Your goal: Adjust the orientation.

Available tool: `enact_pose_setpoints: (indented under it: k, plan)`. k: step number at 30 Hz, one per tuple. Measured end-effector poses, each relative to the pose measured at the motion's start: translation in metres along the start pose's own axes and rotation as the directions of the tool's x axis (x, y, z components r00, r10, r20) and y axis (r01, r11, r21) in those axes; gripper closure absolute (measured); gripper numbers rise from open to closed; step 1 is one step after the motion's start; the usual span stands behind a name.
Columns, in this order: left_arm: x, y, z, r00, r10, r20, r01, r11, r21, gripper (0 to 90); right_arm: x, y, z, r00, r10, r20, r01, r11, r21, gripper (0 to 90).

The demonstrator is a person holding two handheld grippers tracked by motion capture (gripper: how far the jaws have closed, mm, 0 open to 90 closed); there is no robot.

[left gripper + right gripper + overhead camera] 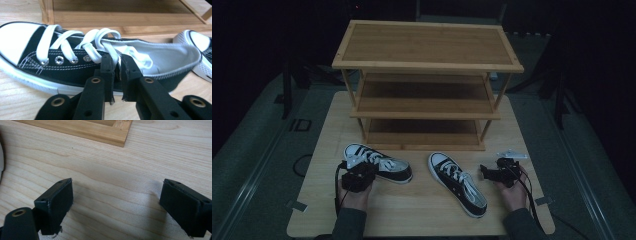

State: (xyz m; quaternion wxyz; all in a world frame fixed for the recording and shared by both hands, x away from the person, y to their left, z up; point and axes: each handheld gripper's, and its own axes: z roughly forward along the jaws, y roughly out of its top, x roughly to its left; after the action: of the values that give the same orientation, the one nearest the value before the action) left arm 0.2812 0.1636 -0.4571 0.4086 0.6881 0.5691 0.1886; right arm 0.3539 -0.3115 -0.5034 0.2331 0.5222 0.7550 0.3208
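Sneaker [82, 62] sits pinched at its side wall by the left hand-held gripper [117, 62]; right hand-held gripper [117, 205] gapes apart.

So the rack [427, 75] sits at the back of the table [422, 220], two shoes in front of it: left shoe [379, 163] near the left gripper [357, 175], right shoe [457, 182] just left of the right gripper [492, 174].

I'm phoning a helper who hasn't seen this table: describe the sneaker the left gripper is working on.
Find the three-tier wooden shoe rack. Two black-and-white sneakers lie before it; take the left sneaker. Unlike the right sneaker, it has the left gripper pinching its side edge near the laces.
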Motion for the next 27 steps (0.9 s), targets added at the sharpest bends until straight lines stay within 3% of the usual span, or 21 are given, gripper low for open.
enact_pose_setpoints:
  k: [4, 6, 7, 12, 18, 22, 24, 27]
  plan:
    - [0.002, -0.003, -0.007, 1.0000, 0.004, 0.008, -0.004, 1.0000, 0.006, 84.7, 0.000, 0.000, 0.000, 1.0000, 0.000, 0.000, 0.000, 1.000, 0.000, 11.0]
    - [0.007, -0.010, -0.022, 1.0000, 0.006, 0.001, -0.006, 0.9999, 0.014, 86.0, 0.000, 0.000, 0.000, 1.0000, 0.000, 0.000, 0.000, 1.000, 0.000, 11.0]
    - [0.007, -0.010, -0.022, 1.0000, 0.006, 0.001, -0.006, 0.9999, 0.014, 86.1, 0.000, 0.000, 0.000, 1.0000, 0.000, 0.000, 0.000, 1.000, 0.000, 11.0]
    - [0.018, -0.020, -0.040, 0.9992, -0.011, -0.038, 0.011, 0.9999, -0.012, 85.9, 0.000, 0.000, 0.000, 1.0000, 0.001, 0.000, -0.001, 1.000, 0.000, 11.0]
    - [0.015, -0.021, -0.037, 0.9997, 0.019, -0.018, -0.019, 0.9996, 0.020, 69.8, 0.000, 0.000, 0.000, 1.0000, 0.002, 0.000, -0.002, 1.000, 0.000, 11.0]
    - [0.014, -0.023, -0.034, 0.9994, 0.028, -0.022, -0.027, 0.9989, 0.038, 69.6, 0.000, 0.000, 0.000, 1.0000, 0.001, 0.000, -0.001, 1.000, 0.000, 11.0]
    - [0.014, -0.025, -0.028, 0.9981, 0.035, -0.050, -0.032, 0.9967, 0.075, 71.8, 0.000, 0.000, 0.000, 1.0000, 0.000, 0.000, 0.000, 1.000, 0.000, 11.0]
    - [0.017, -0.025, -0.024, 0.9987, 0.025, -0.044, -0.021, 0.9962, 0.085, 75.9, 0.000, 0.000, 0.000, 1.0000, 0.000, 0.000, 0.000, 1.000, 0.000, 11.0]
